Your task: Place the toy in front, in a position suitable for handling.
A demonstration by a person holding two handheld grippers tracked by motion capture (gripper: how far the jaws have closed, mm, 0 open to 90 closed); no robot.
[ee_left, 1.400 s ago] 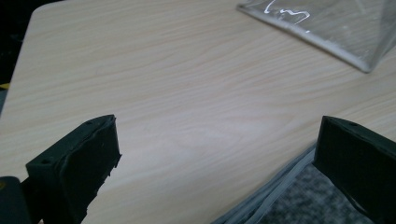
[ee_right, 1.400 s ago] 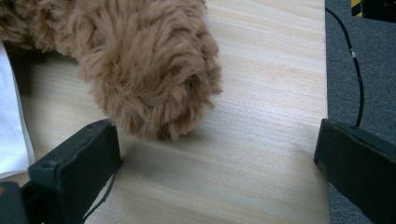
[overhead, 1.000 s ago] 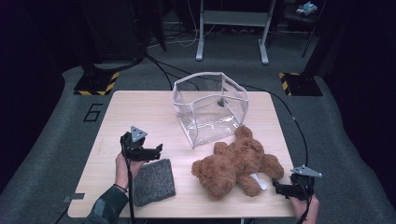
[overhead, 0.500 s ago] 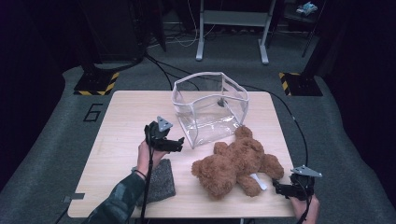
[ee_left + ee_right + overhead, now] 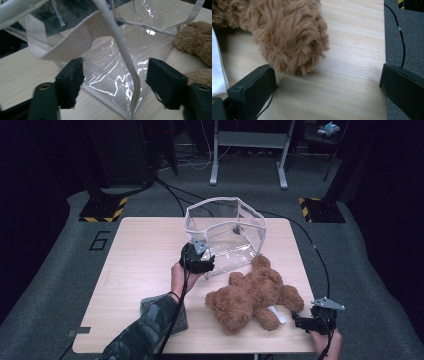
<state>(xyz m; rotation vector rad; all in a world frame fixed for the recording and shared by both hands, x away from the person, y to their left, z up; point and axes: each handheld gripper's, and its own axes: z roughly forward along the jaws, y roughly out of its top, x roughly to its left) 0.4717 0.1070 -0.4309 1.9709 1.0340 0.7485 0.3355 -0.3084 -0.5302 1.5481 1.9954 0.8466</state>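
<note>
A clear plastic bag (image 5: 225, 227) with white trim stands open at the middle of the table. My left gripper (image 5: 206, 266) is at its near left corner. In the left gripper view the corner seam (image 5: 130, 75) and a white strap (image 5: 72, 42) lie between the jaws. The jaws have just been closing, and the pads (image 5: 71, 77) stand apart from the plastic. A brown teddy bear (image 5: 252, 292) lies in front of the bag. My right gripper (image 5: 300, 322) rests open at the table's front right, beside the bear's foot (image 5: 292, 37).
A grey cloth (image 5: 172, 317) lies near the front edge, partly under the person's left sleeve. The wooden table (image 5: 140, 255) has bare room on its left half. A cable (image 5: 310, 245) runs off the right side. A white tag (image 5: 218, 72) sticks out by the bear's leg.
My left gripper has moved from above the grey cloth to the right and away, up to the bag's near corner. The right gripper has stayed in place.
</note>
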